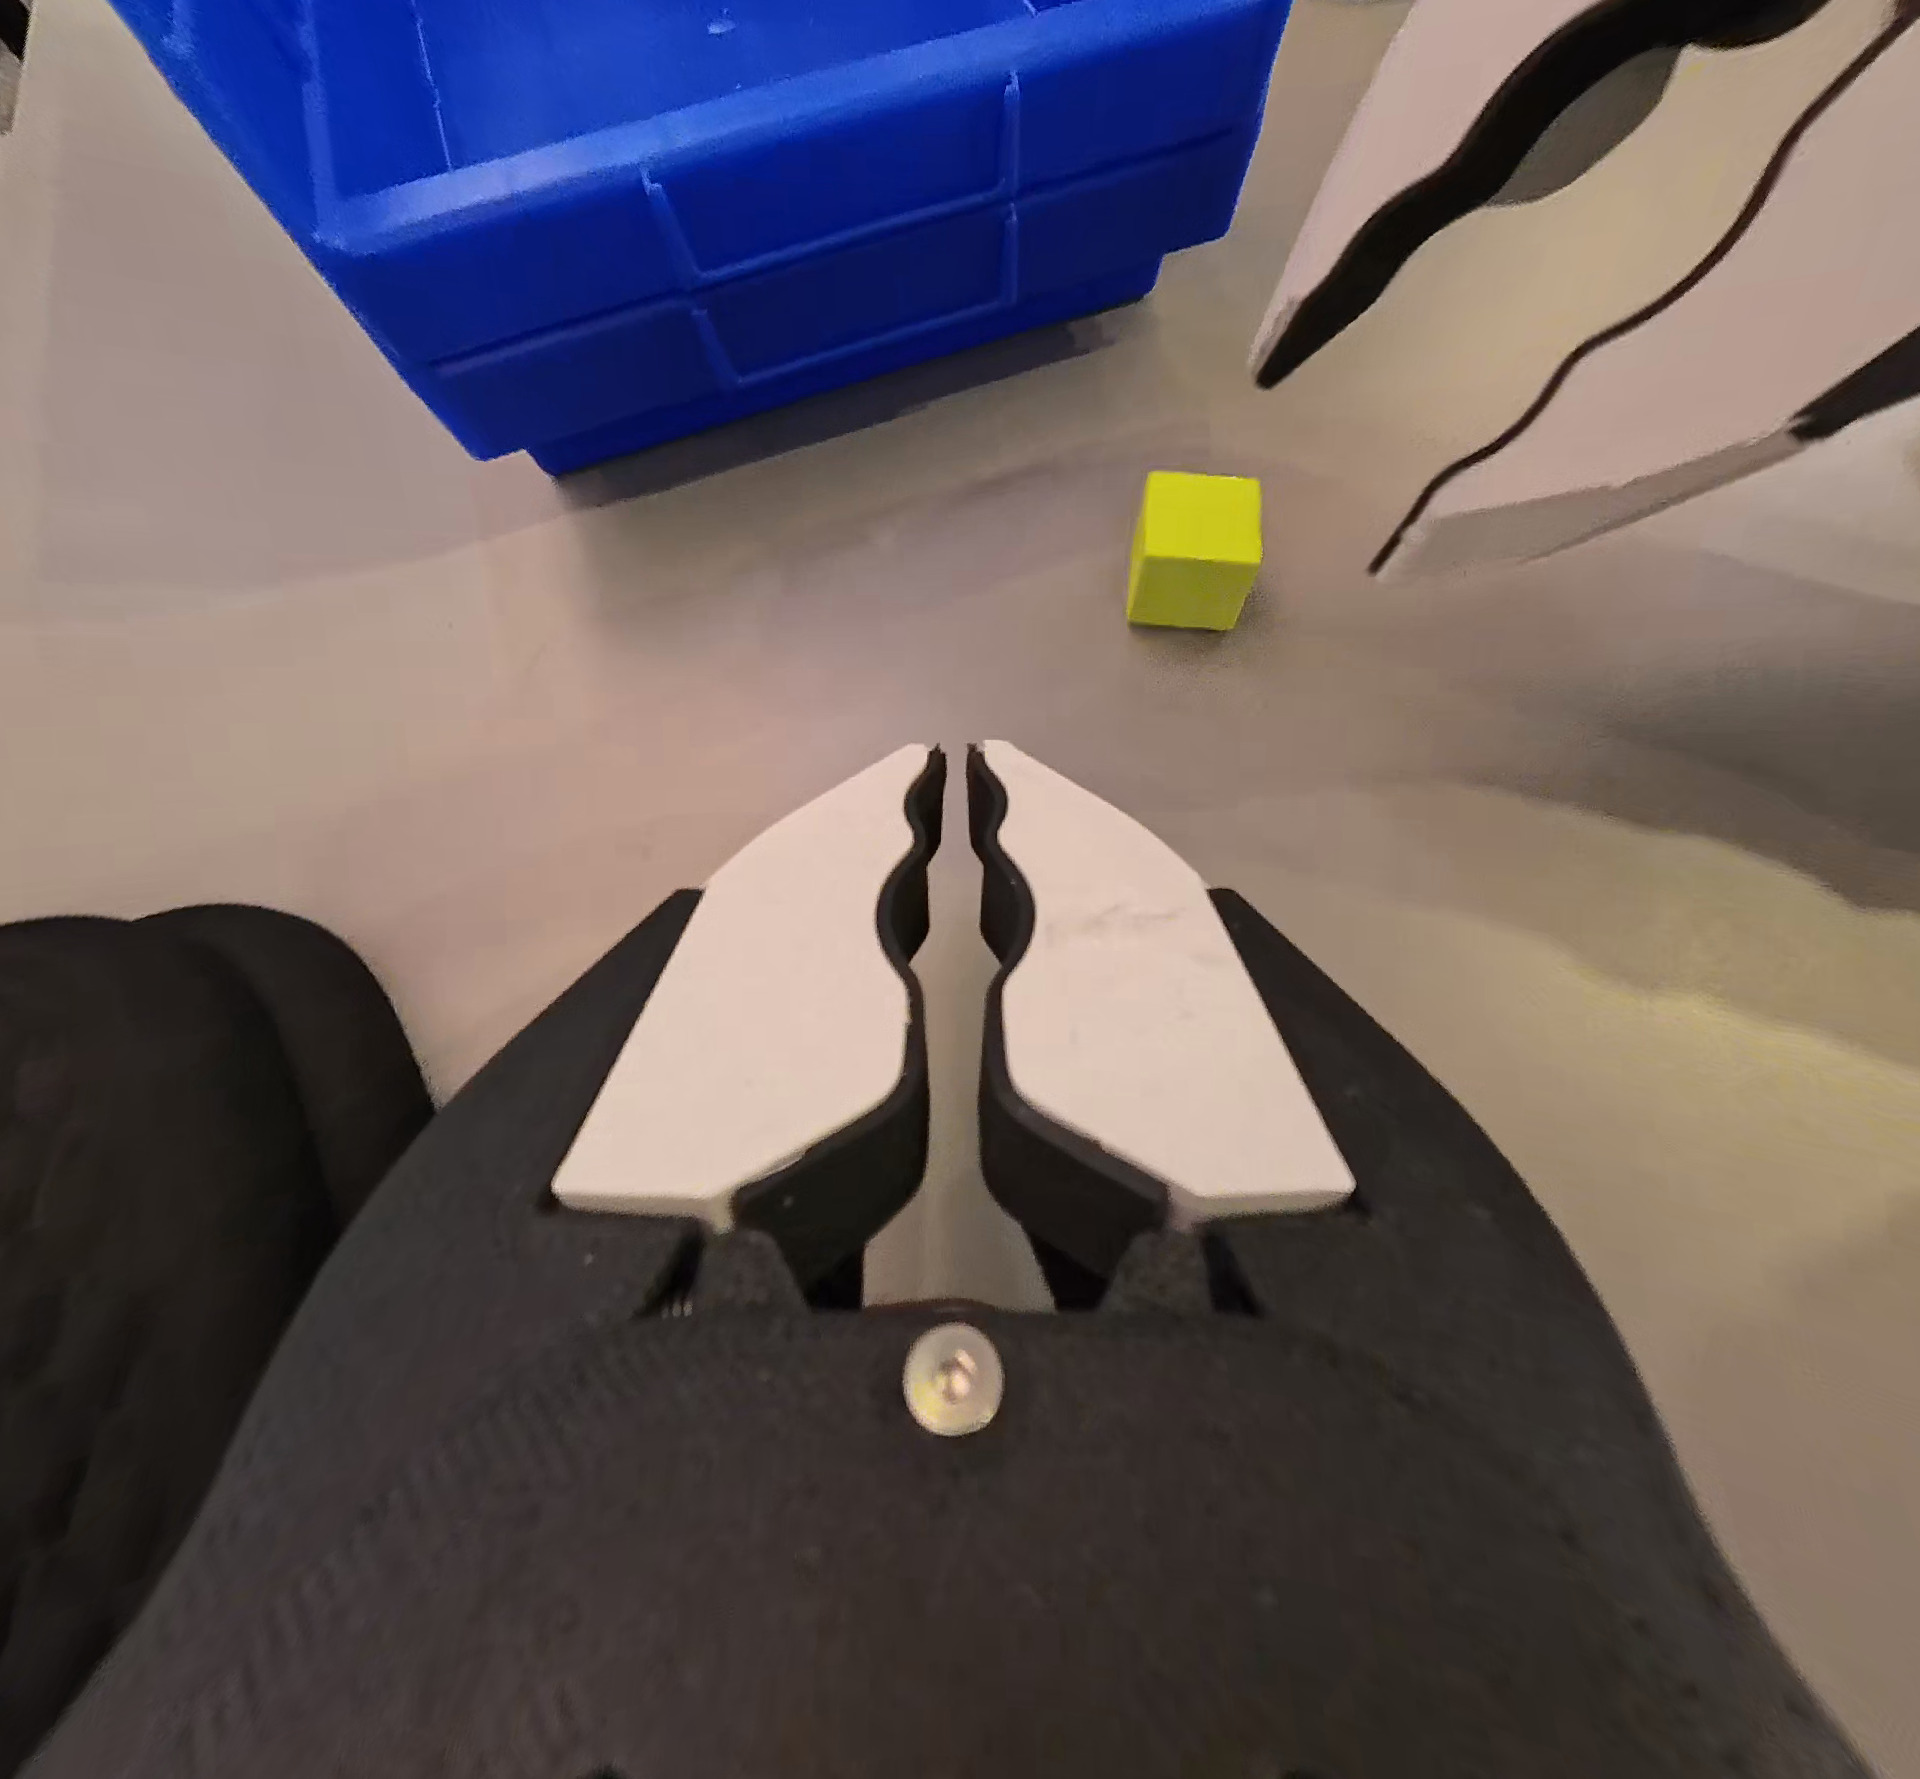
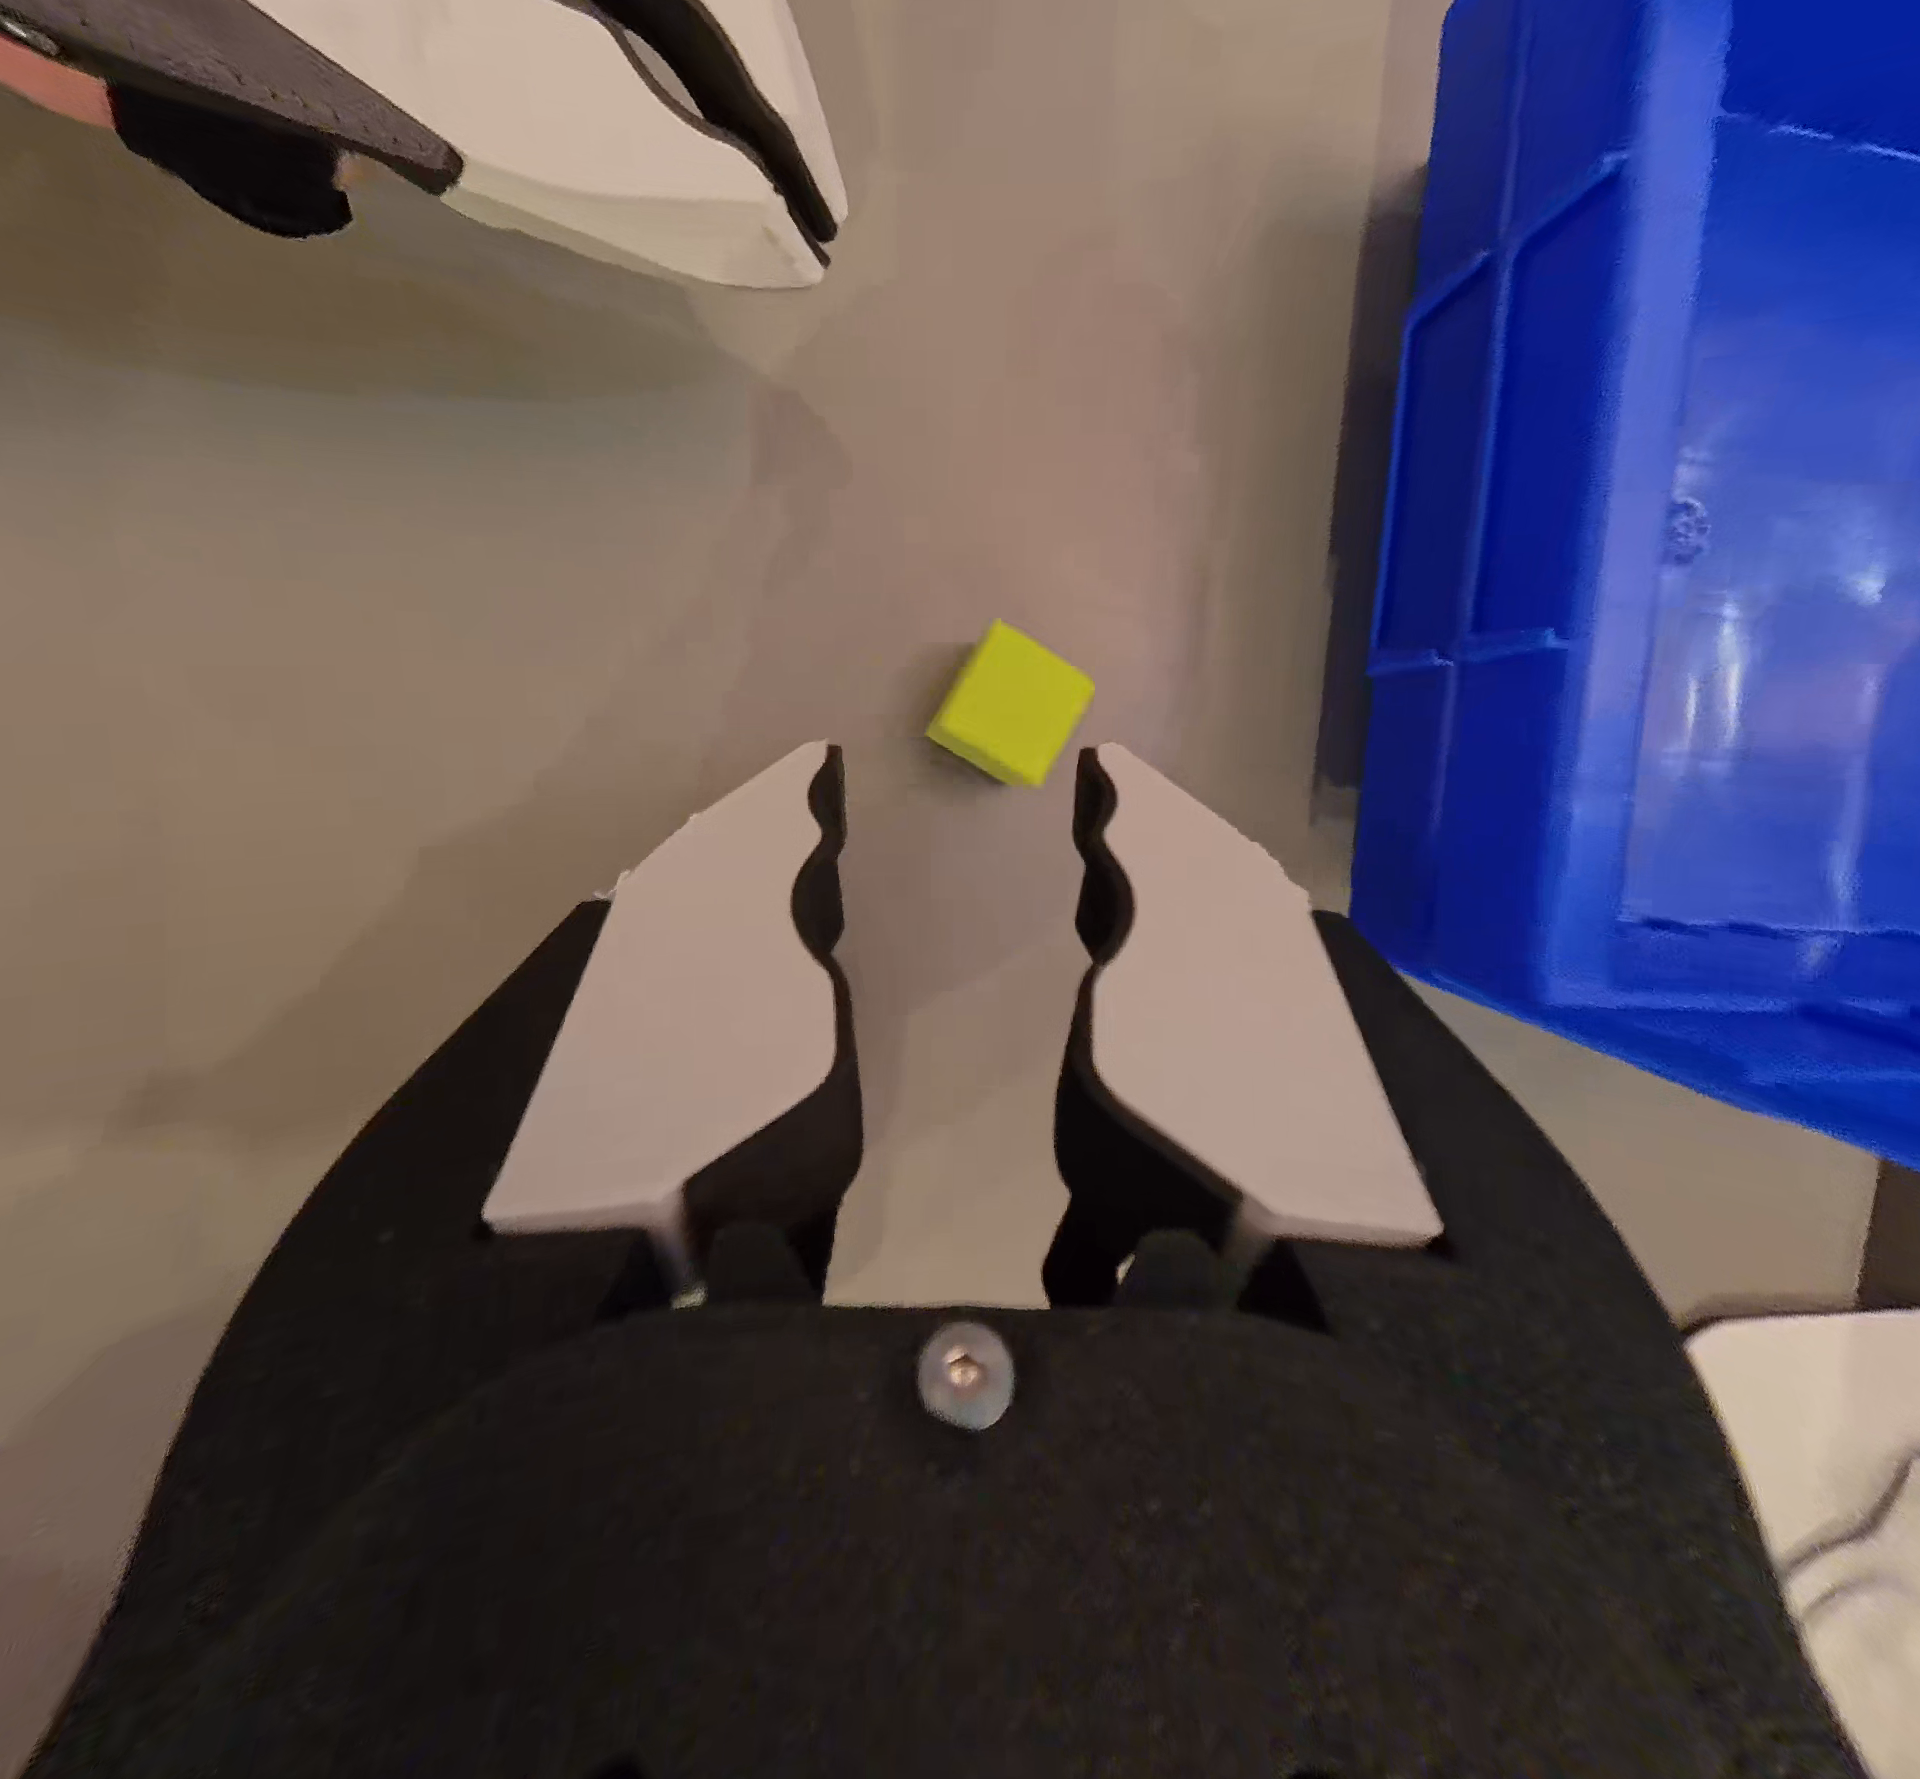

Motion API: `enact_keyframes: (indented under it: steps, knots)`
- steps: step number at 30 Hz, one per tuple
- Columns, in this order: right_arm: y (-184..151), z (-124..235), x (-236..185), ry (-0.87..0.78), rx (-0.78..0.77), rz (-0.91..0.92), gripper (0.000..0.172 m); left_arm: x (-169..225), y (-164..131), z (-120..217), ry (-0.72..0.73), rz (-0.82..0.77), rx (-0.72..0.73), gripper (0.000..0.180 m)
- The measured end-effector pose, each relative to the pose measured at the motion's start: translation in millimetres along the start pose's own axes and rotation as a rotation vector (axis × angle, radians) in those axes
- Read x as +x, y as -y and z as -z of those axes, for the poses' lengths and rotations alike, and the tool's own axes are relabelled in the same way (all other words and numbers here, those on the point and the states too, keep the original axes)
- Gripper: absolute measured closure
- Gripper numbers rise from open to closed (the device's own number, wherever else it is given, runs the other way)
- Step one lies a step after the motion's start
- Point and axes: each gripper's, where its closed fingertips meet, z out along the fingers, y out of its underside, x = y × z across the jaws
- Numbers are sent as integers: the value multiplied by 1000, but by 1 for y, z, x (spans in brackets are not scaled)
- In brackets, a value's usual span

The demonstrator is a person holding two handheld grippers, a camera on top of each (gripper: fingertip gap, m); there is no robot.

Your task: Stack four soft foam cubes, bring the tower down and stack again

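Note:
A single yellow-green foam cube (image 1: 1195, 550) sits on the grey table (image 1: 520, 690). My left gripper (image 1: 956, 753) is shut with nothing between its pads, and hovers short of the cube and to its left. In the right wrist view the cube (image 2: 1010, 701) lies just beyond my right gripper (image 2: 956, 758). That gripper is open, its fingertips (image 2: 1091, 773) are apart from the cube, and it holds nothing. The right gripper also shows in the left wrist view (image 1: 1330, 472), to the right of the cube. The left gripper shows at the top left of the right wrist view (image 2: 816, 243). No other cubes are in view.
A blue plastic bin (image 1: 727, 223) stands on the table just behind the cube; it also shows at the right of the right wrist view (image 2: 1662, 586). A dark sleeve (image 1: 156, 1210) is at the lower left. A white object with a cable (image 2: 1818, 1469) lies at the lower right. Across from one pair of fingers to the other is roughly 9 centimetres.

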Motion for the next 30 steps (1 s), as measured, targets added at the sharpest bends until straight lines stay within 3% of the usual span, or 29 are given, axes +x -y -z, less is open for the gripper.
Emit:
enact_keyframes:
  steps: [4, 9, 15, 19, 22, 25, 30]
  knots:
    - [-3, -21, 5, -26, -36, 26, 127, 0, -3, -3, -5, 0, -10, 177]
    - [-7, -38, 8, -12, -67, -126, 122, -5, -2, -1, -7, 20, 3, 177]
    - [-12, -48, 8, -29, -115, -291, 136, -4, -3, -3, -14, 19, -1, 177]
    - [-10, -44, 7, -36, -103, -301, 137, -3, -3, -2, -14, 12, 0, 177]
    - [-2, -18, -7, 9, -35, -251, 137, -3, -2, 0, -15, 15, 3, 177]
    - [-14, 31, -21, 12, 5, -169, 137, -2, -4, 0, -17, 10, -2, 177]
    - [-85, 124, -29, -13, 13, -65, 137, 5, -7, -2, -25, -10, -24, 177]
